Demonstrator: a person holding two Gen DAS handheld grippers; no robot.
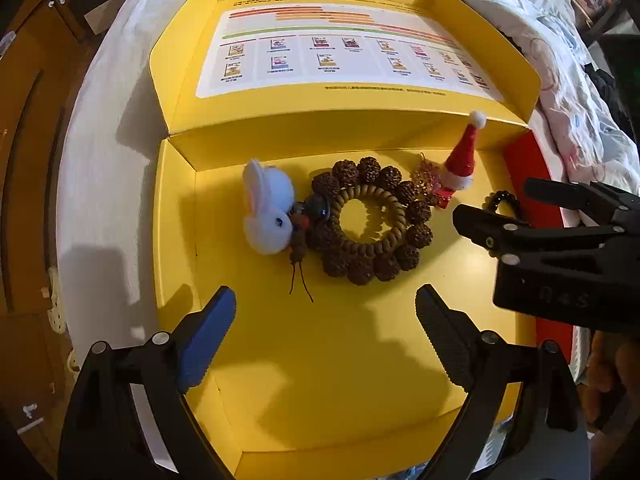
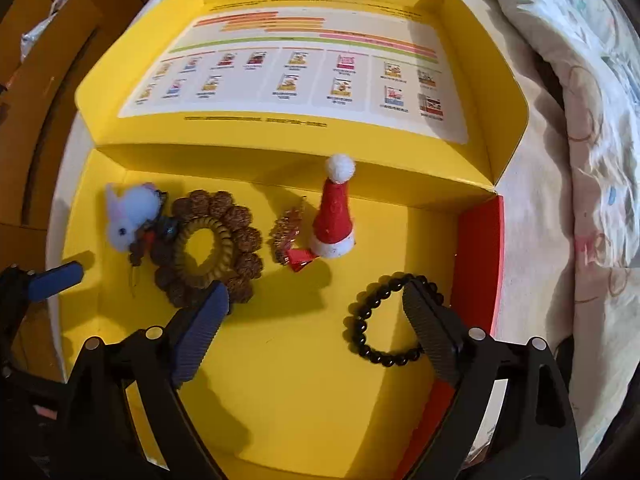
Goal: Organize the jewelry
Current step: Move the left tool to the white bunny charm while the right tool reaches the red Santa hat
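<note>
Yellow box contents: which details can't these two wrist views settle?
- Black bead bracelet: the right wrist view has a finger across part of its ring; the left wrist view shows only a sliver behind the right gripper.
- Gold trinket beside the Santa hat: too small and blurred to identify.
- Print on the box lid: too small to read.
- Brown bead bracelet: near edge hidden by the other finger.

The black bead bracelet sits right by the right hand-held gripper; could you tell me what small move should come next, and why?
Probably shift the right hand-held gripper sideways toward the red wall. The black bead bracelet lies flat on the yellow box floor, one open finger over its ring, so the jaws do not yet straddle a strand.
</note>
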